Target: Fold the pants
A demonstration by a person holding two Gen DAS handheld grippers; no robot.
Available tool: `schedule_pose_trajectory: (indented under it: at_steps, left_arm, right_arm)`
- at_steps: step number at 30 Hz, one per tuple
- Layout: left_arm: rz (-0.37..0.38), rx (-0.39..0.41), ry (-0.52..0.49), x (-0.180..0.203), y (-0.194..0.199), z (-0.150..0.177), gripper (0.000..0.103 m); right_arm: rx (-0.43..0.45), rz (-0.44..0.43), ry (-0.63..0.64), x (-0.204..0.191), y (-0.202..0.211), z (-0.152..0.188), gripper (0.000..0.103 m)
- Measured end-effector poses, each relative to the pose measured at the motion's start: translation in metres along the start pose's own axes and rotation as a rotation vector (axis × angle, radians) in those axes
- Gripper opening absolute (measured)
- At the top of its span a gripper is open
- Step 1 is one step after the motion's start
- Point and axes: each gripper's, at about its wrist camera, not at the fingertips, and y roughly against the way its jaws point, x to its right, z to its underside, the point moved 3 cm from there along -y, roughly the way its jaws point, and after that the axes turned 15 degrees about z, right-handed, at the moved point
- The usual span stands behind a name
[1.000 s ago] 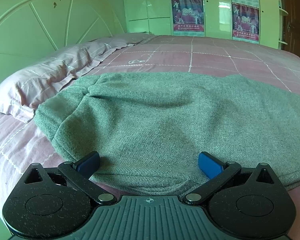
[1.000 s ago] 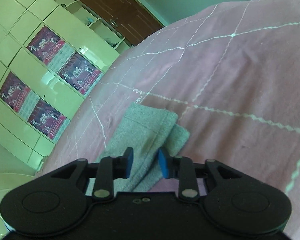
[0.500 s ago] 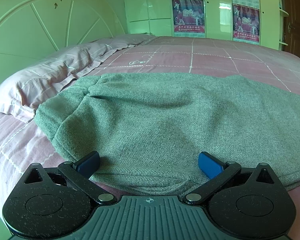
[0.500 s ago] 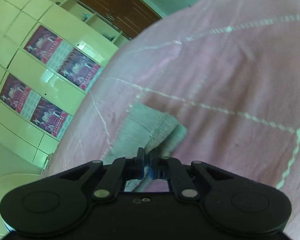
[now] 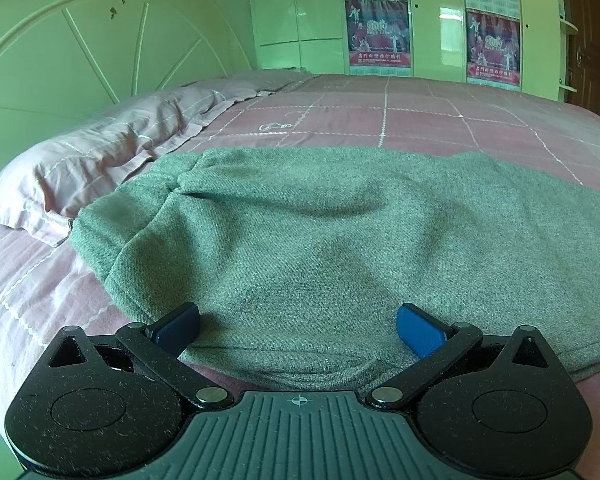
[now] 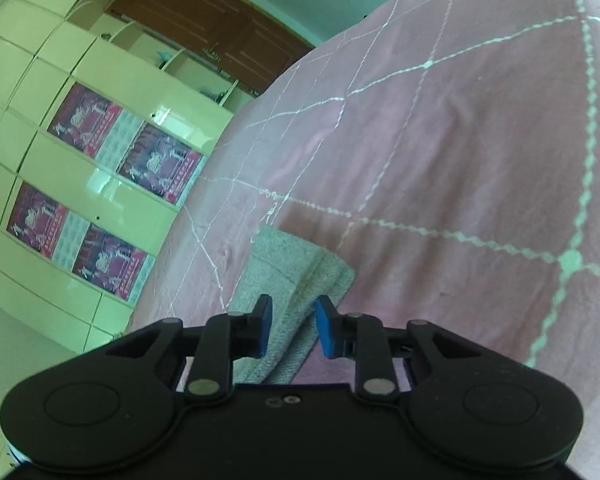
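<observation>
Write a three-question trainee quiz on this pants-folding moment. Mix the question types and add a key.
1. True or false: the left gripper is clamped shut on the grey pants.
2. What lies left of the pants in the left wrist view? A) the pillow B) a chair C) a basket
3. Fill in: the right gripper sits over the pants' ____ end.

Key
1. False; its blue pads stand wide apart at the fabric's near edge.
2. A
3. Leg; its jaws are opening, with fabric between them.

Both wrist cameras sit low and close over the bed (image 5: 420, 120), sharing the wardrobe (image 6: 112, 184), apparently the same.
</observation>
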Motion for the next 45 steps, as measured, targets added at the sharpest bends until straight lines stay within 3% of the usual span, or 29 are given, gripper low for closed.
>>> schedule_pose_trajectory:
  at_steps: [2,5,8,10,11,12,14,18,21,34,36,39,41,42,44,45]
  left_arm:
    - [0.000,0.002,0.000,0.000,0.000,0.000,0.103]
    - [0.000,0.001,0.000,0.000,0.000,0.000,0.103]
    - [-0.002,0.008,0.000,0.000,0.000,0.000,0.103]
    - [-0.003,0.011,-0.001,0.000,0.001,0.001,0.103]
    - [-0.002,0.010,-0.001,0.000,0.001,0.001,0.103]
    - [-0.001,0.008,0.000,0.000,0.001,0.000,0.103]
    - [-0.002,0.010,-0.001,0.000,0.001,0.000,0.103]
    - [-0.006,0.019,-0.003,0.000,0.000,0.001,0.103]
    - [-0.006,0.019,-0.003,0.000,0.001,0.001,0.103]
    - [-0.006,0.018,-0.003,0.000,0.001,0.003,0.103]
    - [-0.005,0.017,-0.004,0.000,0.001,0.003,0.103]
    - [0.000,0.010,-0.003,-0.001,0.001,0.002,0.103]
    - [0.001,0.012,-0.003,-0.001,0.001,0.002,0.103]
    - [0.001,0.015,-0.004,-0.001,0.001,0.002,0.103]
    - [0.006,0.016,-0.007,-0.001,0.001,0.002,0.103]
    - [0.011,0.015,-0.008,-0.001,0.001,0.002,0.103]
  right_arm:
    - [-0.003,0.004,0.038,-0.008,-0.005,-0.003,0.000]
    - [0.065,-0.066,0.095,-0.026,0.008,-0.008,0.000]
    - [-0.006,0.006,0.078,-0.019,-0.007,-0.007,0.000]
    - [-0.103,0.011,0.026,-0.005,-0.019,-0.004,0.003]
    - [-0.084,0.000,0.011,0.000,-0.013,-0.004,0.008]
    - [-0.052,-0.017,0.001,0.004,-0.004,-0.003,0.022]
    - [-0.025,-0.026,-0.041,0.015,0.005,-0.001,0.028]
    - [-0.028,-0.021,-0.167,0.040,0.004,-0.002,0.011]
    - [-0.053,0.011,-0.114,0.034,-0.002,0.006,0.000]
    - [-0.106,-0.047,-0.075,0.003,-0.035,0.005,0.000]
    - [-0.080,0.005,0.010,-0.005,-0.031,0.002,0.000]
    - [0.061,-0.045,0.135,-0.036,0.007,-0.007,0.000]
    - [0.115,-0.034,0.184,-0.043,0.019,-0.009,0.000]
    - [0.105,0.005,0.179,-0.035,0.012,-0.009,0.000]
    - [0.002,0.076,0.067,0.003,-0.021,-0.009,0.000]
    - [-0.029,0.055,0.009,0.018,-0.032,-0.005,0.000]
